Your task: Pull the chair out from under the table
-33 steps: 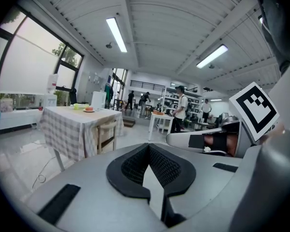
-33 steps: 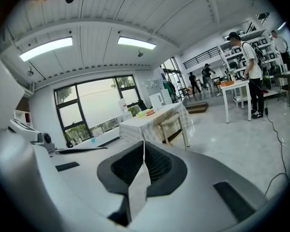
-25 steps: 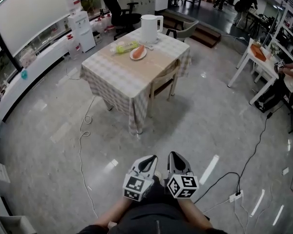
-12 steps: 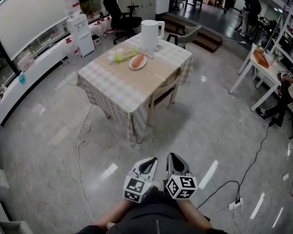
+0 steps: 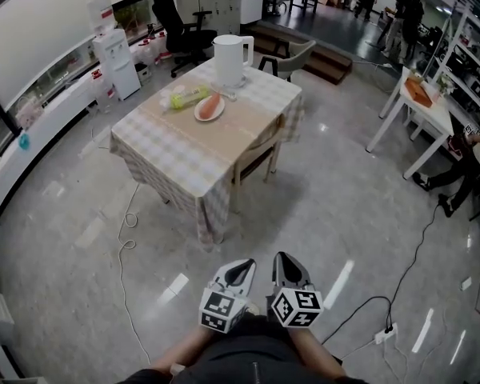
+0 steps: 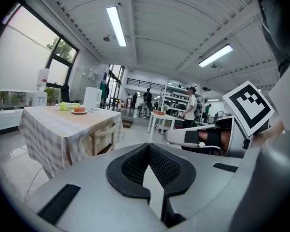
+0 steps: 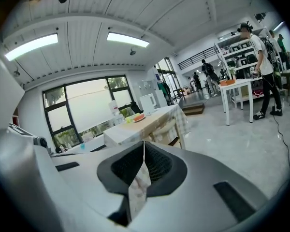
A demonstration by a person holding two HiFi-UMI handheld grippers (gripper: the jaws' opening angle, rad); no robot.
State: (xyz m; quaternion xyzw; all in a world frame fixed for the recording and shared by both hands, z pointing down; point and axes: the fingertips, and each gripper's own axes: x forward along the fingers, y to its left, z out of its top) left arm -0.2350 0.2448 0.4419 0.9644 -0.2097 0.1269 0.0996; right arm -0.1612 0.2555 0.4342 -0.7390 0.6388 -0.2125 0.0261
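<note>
Two grippers show low in the head view, side by side close to the person's body: the left gripper and the right gripper, both pointing toward the dining table. In its own view, each gripper's jaws meet tip to tip with nothing between them; only floor shows through the narrow gap below the tips.

The wooden chair is tucked in at the table's right side in the head view, its seat under the top and its backrest just beside the hanging checked tablecloth. It is well apart from both grippers, with glossy grey floor between.

On the table stand a white kettle at the far end, a plate with orange food, and a yellow-green packet beside it. A white cable trails over the floor left of the table.
</note>
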